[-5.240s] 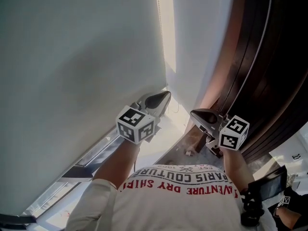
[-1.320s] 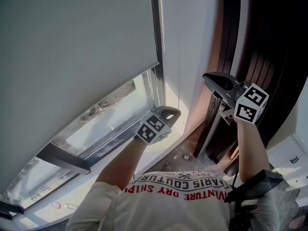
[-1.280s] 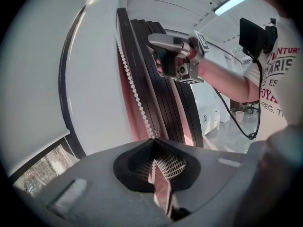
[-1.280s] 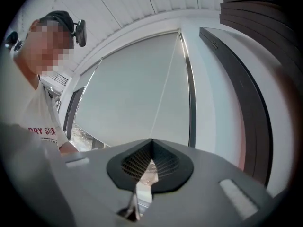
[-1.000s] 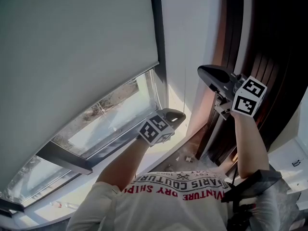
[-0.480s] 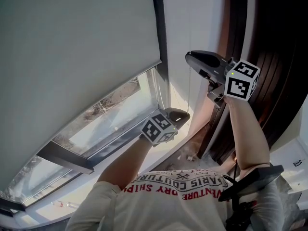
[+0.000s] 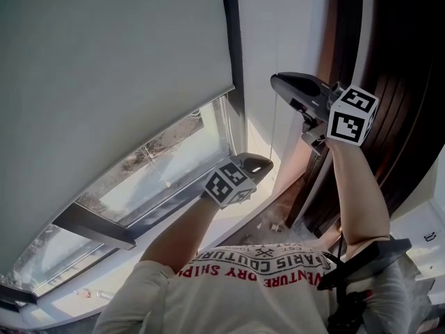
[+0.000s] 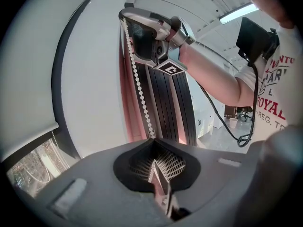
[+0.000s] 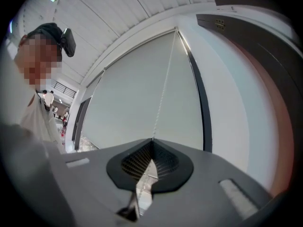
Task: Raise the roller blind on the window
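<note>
The grey roller blind [image 7: 118,61] hangs partly raised, its bottom bar [image 7: 149,136] above a strip of bare window glass [image 7: 160,176]. Its white bead chain [image 7: 274,127] runs down beside the window frame. My left gripper [image 7: 265,164] is low on the chain and shut on it; the beads [image 8: 138,79] enter its closed tips [image 8: 152,141]. My right gripper [image 7: 276,82] is higher up. Its jaws have just been closing and now pinch the chain [image 9: 163,91] at the tips [image 9: 151,140]. The stretch between both grippers is taut.
A dark wooden panel [image 7: 396,61] stands close on the right, behind my right arm. The black window frame post [image 7: 233,61] and a white wall strip [image 7: 278,26] lie just behind the chain. The sill [image 7: 229,218] runs below the left gripper.
The blind has gone up since the earliest frame, baring the glass. In the last second my right gripper has shifted up and left to the chain; the left has stayed put.
</note>
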